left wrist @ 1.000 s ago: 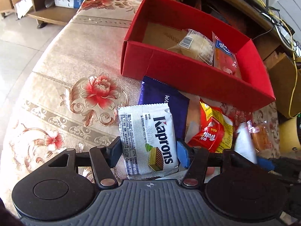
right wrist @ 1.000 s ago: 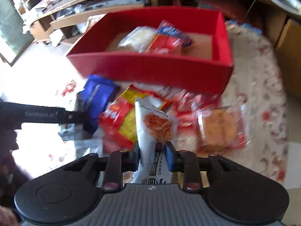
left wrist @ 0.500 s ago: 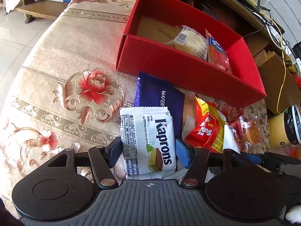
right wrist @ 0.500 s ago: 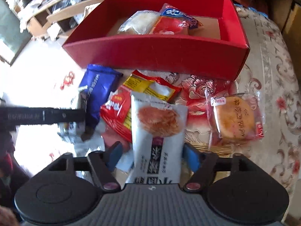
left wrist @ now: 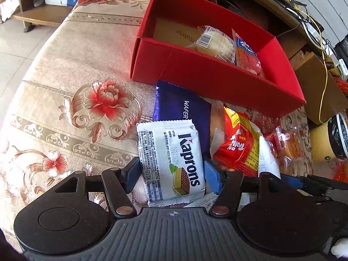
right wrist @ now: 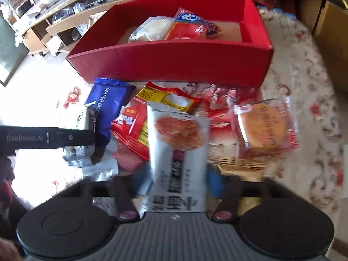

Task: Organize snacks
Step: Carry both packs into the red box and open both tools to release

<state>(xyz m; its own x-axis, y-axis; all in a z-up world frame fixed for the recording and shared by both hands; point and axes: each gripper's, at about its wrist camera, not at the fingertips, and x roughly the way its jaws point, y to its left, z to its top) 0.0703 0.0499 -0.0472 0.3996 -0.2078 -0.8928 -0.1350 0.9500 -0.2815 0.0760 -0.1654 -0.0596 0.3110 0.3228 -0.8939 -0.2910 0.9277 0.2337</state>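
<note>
My left gripper (left wrist: 171, 174) has its jaws against both sides of a white Kaprons wafer pack (left wrist: 171, 161), held over the table. My right gripper (right wrist: 178, 180) is open, its jaws on either side of a white rice-cracker pack (right wrist: 178, 143) without pressing it. The red box (left wrist: 217, 78), also in the right wrist view (right wrist: 174, 63), holds a clear-wrapped cake (left wrist: 215, 42) and a red-and-blue pack (left wrist: 248, 56). On the table before it lie a blue wafer pack (left wrist: 182, 108), a red-yellow pack (left wrist: 239, 145) and a round pastry in clear wrap (right wrist: 263, 128).
The floral tablecloth (left wrist: 76, 91) covers the table. The left gripper's arm (right wrist: 47, 138) reaches in from the left in the right wrist view. Wooden shelves (left wrist: 39, 2), a cardboard box (left wrist: 317, 82) and cables stand behind the table.
My right gripper has opened from a tight grip on the white cracker pack. The left gripper still holds the Kaprons pack and has shifted slightly.
</note>
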